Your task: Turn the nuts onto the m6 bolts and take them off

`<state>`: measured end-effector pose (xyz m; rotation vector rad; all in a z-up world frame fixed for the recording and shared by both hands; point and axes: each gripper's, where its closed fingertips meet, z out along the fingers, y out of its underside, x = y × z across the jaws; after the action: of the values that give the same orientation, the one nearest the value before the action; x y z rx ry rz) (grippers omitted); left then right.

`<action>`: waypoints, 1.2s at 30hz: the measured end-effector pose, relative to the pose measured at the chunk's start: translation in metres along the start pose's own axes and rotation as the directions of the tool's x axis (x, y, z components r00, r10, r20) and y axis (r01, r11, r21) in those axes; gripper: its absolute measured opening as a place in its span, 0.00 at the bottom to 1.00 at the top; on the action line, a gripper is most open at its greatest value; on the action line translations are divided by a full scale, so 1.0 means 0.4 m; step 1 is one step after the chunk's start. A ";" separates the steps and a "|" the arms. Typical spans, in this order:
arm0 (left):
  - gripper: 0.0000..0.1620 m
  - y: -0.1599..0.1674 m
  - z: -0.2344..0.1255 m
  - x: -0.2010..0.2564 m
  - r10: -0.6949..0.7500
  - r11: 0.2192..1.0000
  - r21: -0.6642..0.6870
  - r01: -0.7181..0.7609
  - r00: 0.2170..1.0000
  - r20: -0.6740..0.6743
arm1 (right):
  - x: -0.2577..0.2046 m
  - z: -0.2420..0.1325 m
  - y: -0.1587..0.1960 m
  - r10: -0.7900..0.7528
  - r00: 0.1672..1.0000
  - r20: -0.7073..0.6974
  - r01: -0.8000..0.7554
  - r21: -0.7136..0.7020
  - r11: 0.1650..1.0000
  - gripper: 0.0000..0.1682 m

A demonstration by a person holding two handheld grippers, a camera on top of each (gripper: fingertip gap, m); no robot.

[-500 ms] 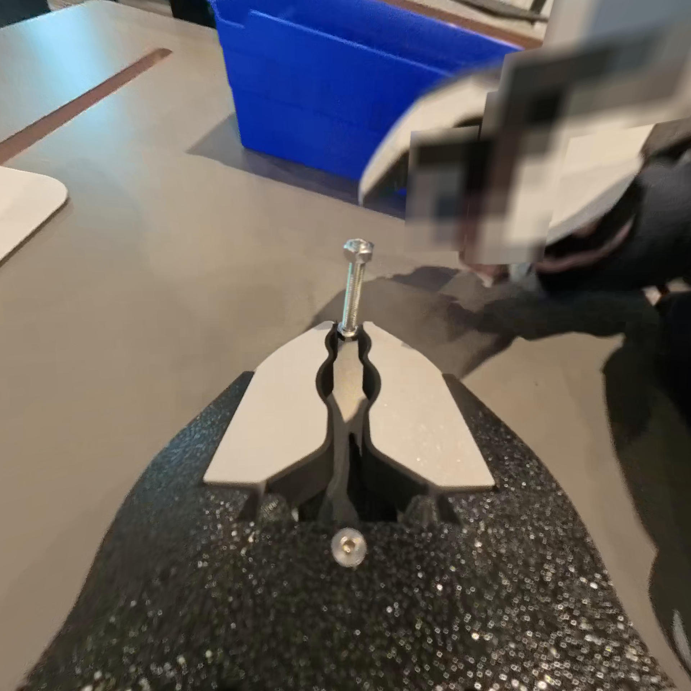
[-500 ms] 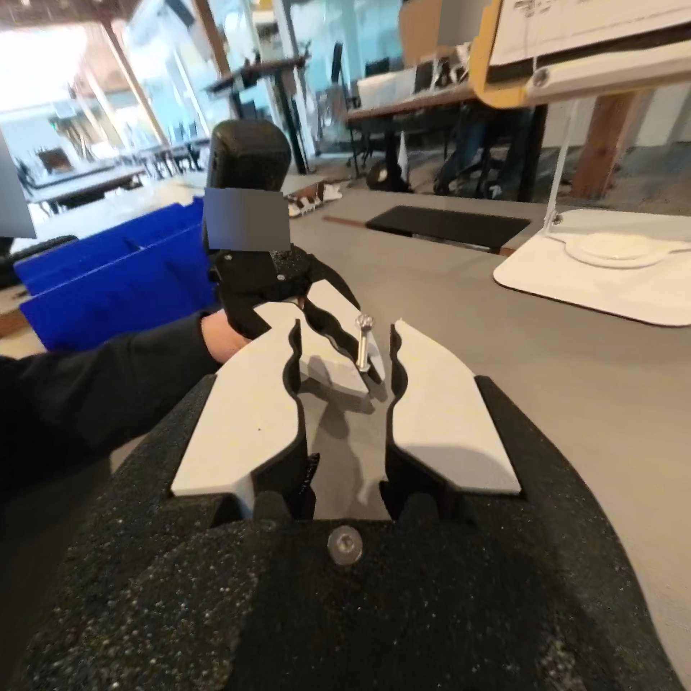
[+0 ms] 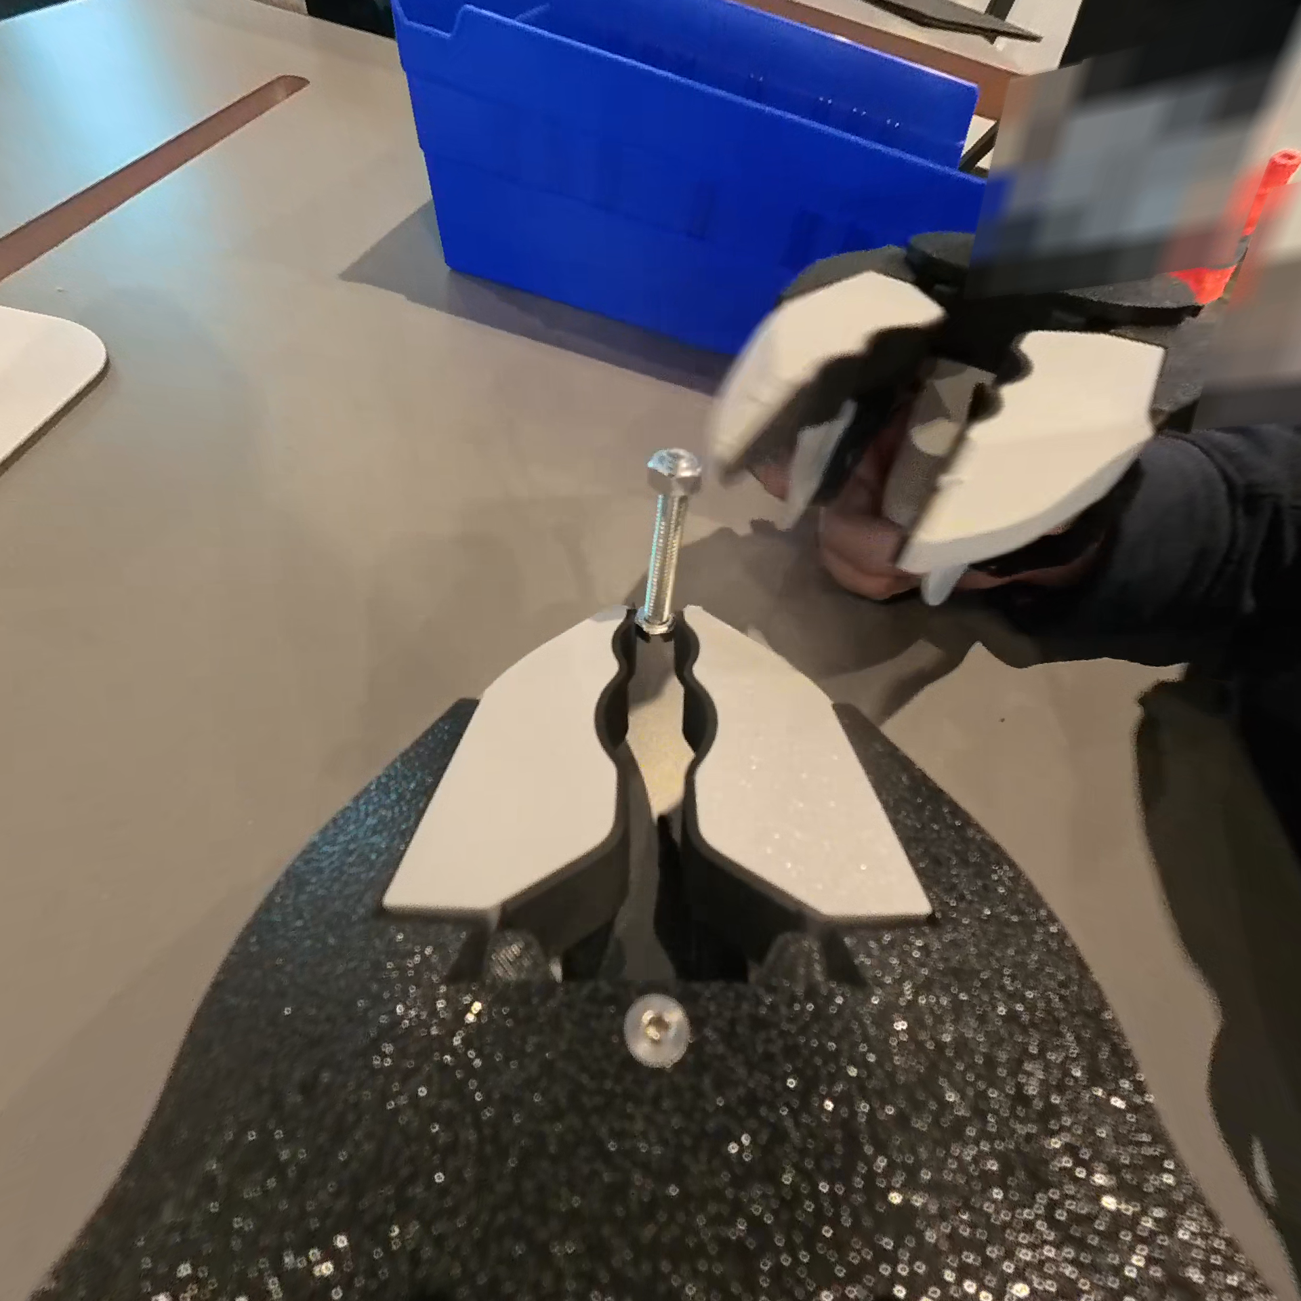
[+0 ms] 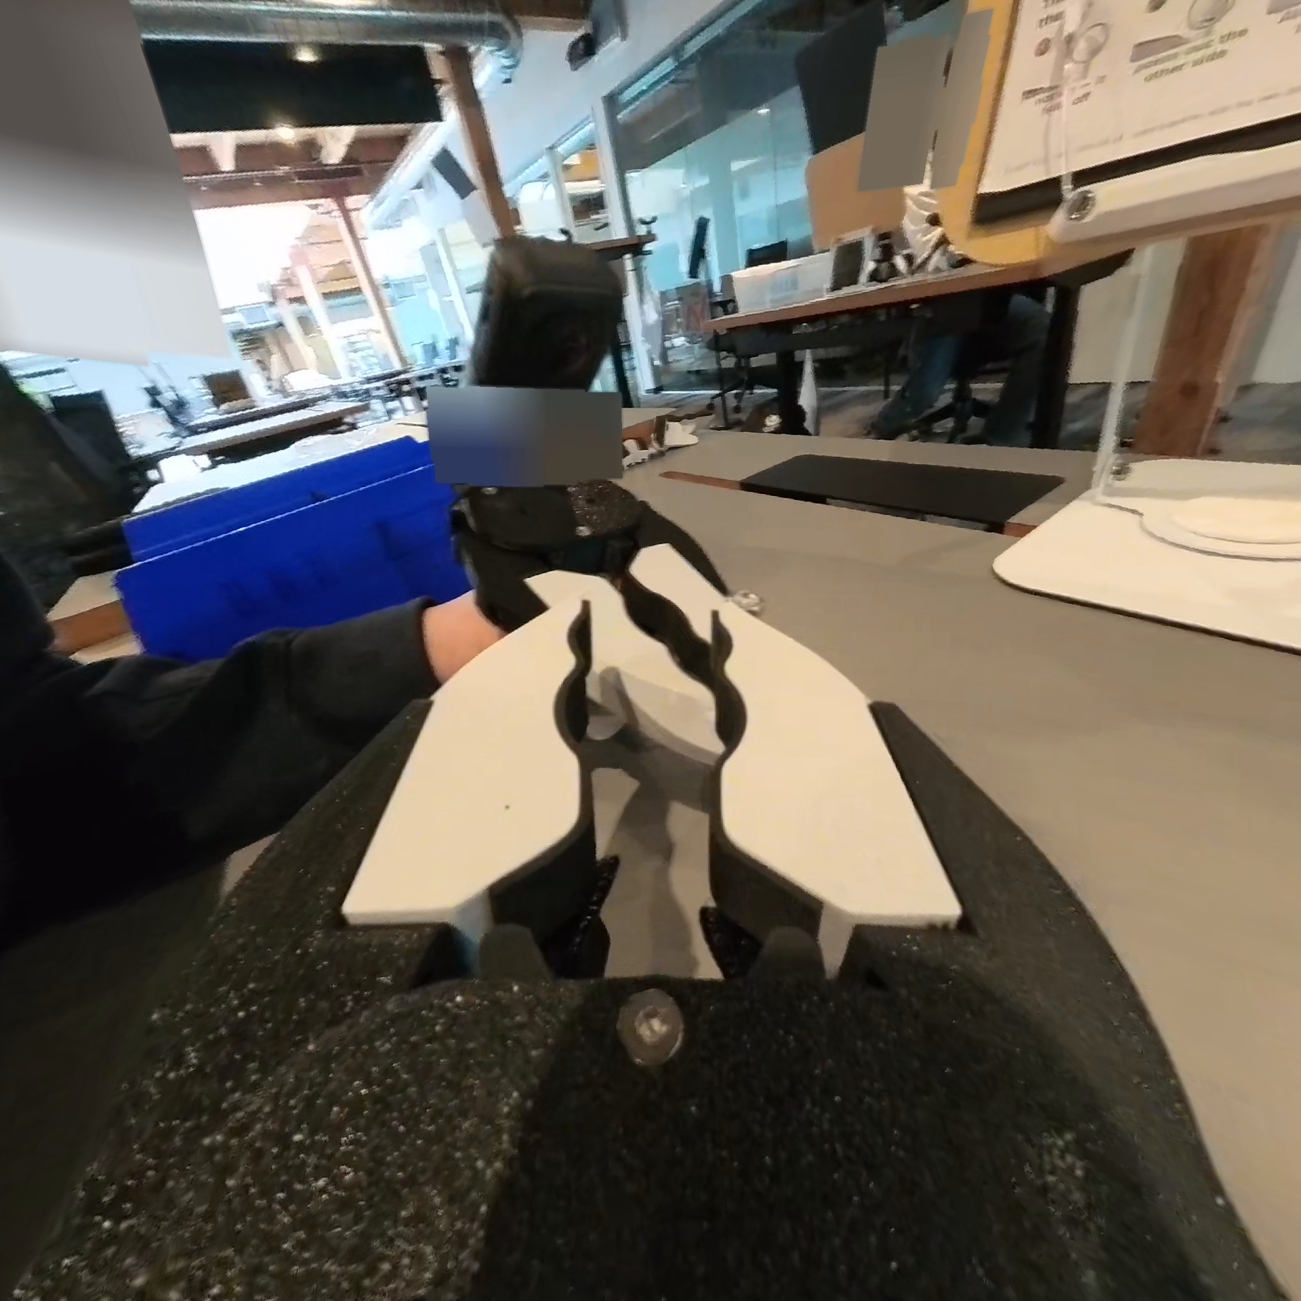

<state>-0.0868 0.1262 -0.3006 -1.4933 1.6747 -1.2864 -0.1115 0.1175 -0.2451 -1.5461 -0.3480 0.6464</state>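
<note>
Silver and threaded, the bolt (image 3: 669, 535) stands at the centre of the left wrist view, head up and leaning slightly; its lower end is pinched between the tips of the left tool (image 3: 656, 629), whose fingers are closed on it (a small nut (image 3: 655, 626) seems to sit right at the pinch point, though it is too small to be sure); the grey desk (image 3: 281, 457) lies beneath. To the upper right of that frame the right tool (image 3: 838, 493) hovers with its fingers spread apart, one tip just beside the bolt head, not touching; a blue bin (image 3: 669, 176) sits behind at the top. In the right wrist view the right tool (image 4: 651, 619) is open and empty; the left tool (image 4: 633, 697) shows through the gap; the bolt is hidden there; a white board (image 4: 1126, 584) rests at the right edge.
</note>
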 end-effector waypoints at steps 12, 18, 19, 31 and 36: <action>0.06 0.003 0.003 0.000 0.002 1.000 -0.012 -0.002 1.000 -0.001 | -0.009 -0.005 0.000 0.017 0.999 0.043 -0.017 0.002 1.000 0.13; 0.06 0.007 0.007 0.001 0.011 1.000 -0.027 -0.011 1.000 0.002 | 0.040 -0.001 0.001 0.034 0.996 -0.086 -0.034 0.001 0.999 0.19; 0.06 0.008 0.007 0.000 0.013 1.000 -0.027 -0.012 1.000 0.006 | 0.042 0.002 0.004 0.038 0.995 -0.089 -0.039 -0.009 0.999 0.19; 0.06 0.011 0.009 0.000 0.020 0.999 -0.037 -0.020 1.000 0.010 | 0.046 -0.001 0.013 0.041 0.994 -0.100 -0.045 -0.037 0.998 0.15; 0.06 0.008 0.007 0.000 0.019 0.999 -0.027 -0.018 1.000 0.009 | 0.045 -0.022 0.001 0.028 0.994 -0.101 -0.028 -0.004 1.000 0.10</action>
<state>-0.0857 0.1250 -0.3046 -1.4937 1.7028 -1.2502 -0.0921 0.1208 -0.2490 -1.5852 -0.2525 0.5868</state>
